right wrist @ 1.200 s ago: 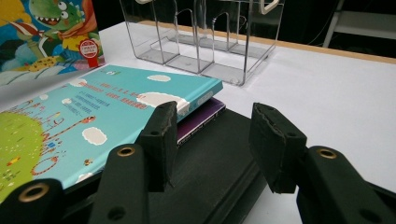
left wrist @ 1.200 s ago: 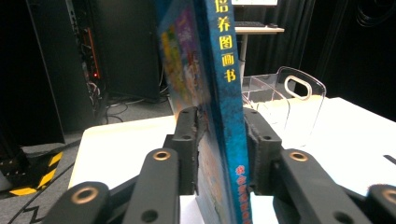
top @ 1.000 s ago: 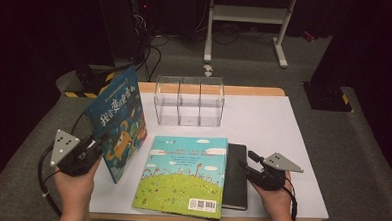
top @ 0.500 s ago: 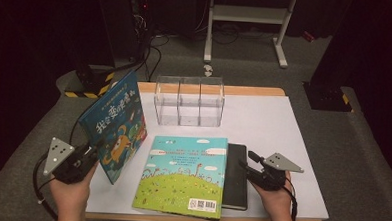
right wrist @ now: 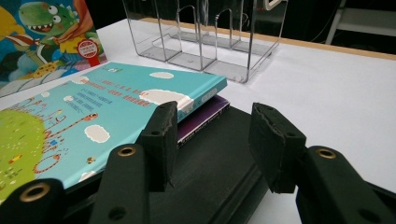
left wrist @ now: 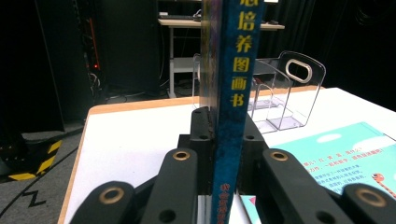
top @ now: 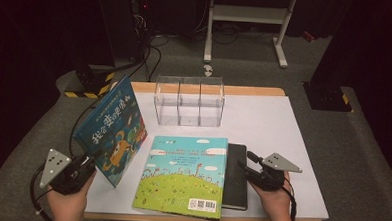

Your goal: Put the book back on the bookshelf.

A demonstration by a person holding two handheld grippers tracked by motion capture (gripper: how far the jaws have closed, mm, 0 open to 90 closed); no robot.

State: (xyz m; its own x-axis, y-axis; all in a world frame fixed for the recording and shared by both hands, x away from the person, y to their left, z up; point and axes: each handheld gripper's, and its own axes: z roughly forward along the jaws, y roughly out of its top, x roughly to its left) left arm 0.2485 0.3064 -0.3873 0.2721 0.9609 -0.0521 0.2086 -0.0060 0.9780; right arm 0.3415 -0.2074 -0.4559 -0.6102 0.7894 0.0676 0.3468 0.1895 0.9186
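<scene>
My left claw (top: pixel 89 167) is clamped on the blue picture book (top: pixel 111 129), jaws narrow, pinching it near its lower corner. The book rises tilted up and away from that claw, above the left edge of the white table (top: pixel 263 118). In the left gripper view its spine (left wrist: pixel 233 93) stands straight up between my 2 jaws, yellow characters running down it.

My right claw (top: pixel 245 168) stands partly open, gripping nothing. Its jaws hover low over the black book (top: pixel 235 175) that lies flat beneath them; I cannot tell whether they touch its cover. In the right gripper view that dark cover (right wrist: pixel 210 177) runs under and between the jaws.

Just to the left of my right claw lies the green and sky-blue book (top: pixel 186 175), resting on a purple book (right wrist: pixel 205 114) whose edge peeks out beneath it.

Beyond both claws, further up the table, stands the clear 3-slot rack (top: pixel 189 101), upright.
</scene>
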